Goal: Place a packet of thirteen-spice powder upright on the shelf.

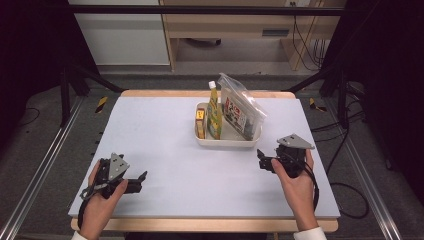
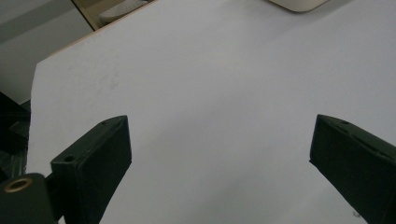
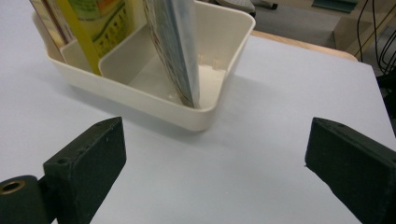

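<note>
1. The right gripper [image 1: 263, 161] sits just in front of the white bin [image 1: 227, 142] with its jaws spread wide and nothing between them; the left gripper [image 1: 141, 181] rests near the table's front left, well apart from the bin, its jaws likewise wide apart and empty.
2. The work in hand looks like a reach into the bin, which stands toward the far middle of the table [image 1: 165, 130]; the clear zip bag [image 1: 243, 111] leans in the right compartment, the yellow-green bottle [image 1: 214, 112] stands upright to its left, and a small yellow box [image 1: 201, 121] sits at the left end.
3. To do it well, I judge the right gripper should rise above the rim before closing in; the bag is limp and tilted, so a grip on its upper edge seems safer than a push at its side, which could tip the bin.
4. The right gripper view shows the divider [image 3: 109, 51] inside the bin and the bag's lower edge resting on the bin floor; the high view shows the bag's top, the bottle's cap and both hands.
5. The left gripper view gives bare table and a corner of the bin [image 2: 299, 4].
</note>
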Tool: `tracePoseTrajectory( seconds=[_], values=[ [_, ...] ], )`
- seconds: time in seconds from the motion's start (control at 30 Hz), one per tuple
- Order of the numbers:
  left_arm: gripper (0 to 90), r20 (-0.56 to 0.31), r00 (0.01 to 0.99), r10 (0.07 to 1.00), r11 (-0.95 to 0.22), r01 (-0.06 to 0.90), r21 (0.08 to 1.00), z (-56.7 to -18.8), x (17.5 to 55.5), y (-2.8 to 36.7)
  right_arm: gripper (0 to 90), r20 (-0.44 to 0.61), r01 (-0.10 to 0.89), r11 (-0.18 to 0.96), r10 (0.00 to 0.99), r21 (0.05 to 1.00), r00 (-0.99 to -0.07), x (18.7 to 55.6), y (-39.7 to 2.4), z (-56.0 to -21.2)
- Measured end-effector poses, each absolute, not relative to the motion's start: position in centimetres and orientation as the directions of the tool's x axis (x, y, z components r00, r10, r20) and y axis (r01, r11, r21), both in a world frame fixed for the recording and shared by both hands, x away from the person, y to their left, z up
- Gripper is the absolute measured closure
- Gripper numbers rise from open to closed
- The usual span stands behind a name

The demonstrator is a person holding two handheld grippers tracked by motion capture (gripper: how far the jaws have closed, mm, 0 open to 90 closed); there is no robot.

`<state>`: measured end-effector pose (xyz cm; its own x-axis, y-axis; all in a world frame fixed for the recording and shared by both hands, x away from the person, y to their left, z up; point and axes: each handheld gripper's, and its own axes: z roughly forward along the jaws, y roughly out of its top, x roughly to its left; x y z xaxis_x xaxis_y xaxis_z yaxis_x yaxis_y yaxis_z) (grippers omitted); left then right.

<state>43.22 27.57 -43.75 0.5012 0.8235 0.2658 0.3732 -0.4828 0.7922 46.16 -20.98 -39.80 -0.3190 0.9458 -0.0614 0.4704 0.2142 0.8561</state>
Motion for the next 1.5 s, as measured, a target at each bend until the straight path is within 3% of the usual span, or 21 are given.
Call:
tracePoseTrajectory(
  seconds=[1.17,1.5],
  values=[
    [5.2,0.257,0.513,0.819,-0.499,0.415,0.761,-44.5,43.6,27.6,7.1,0.016,0.619,0.158,0.964,0.769,-0.265,45.5,-25.4,-45.6],
    [5.2,0.243,0.501,0.83,-0.48,0.422,0.769,-44.6,43.7,27.7,7.8,-0.055,0.577,0.212,0.959,0.789,-0.278,45.0,-25.2,-46.8]
  ],
)
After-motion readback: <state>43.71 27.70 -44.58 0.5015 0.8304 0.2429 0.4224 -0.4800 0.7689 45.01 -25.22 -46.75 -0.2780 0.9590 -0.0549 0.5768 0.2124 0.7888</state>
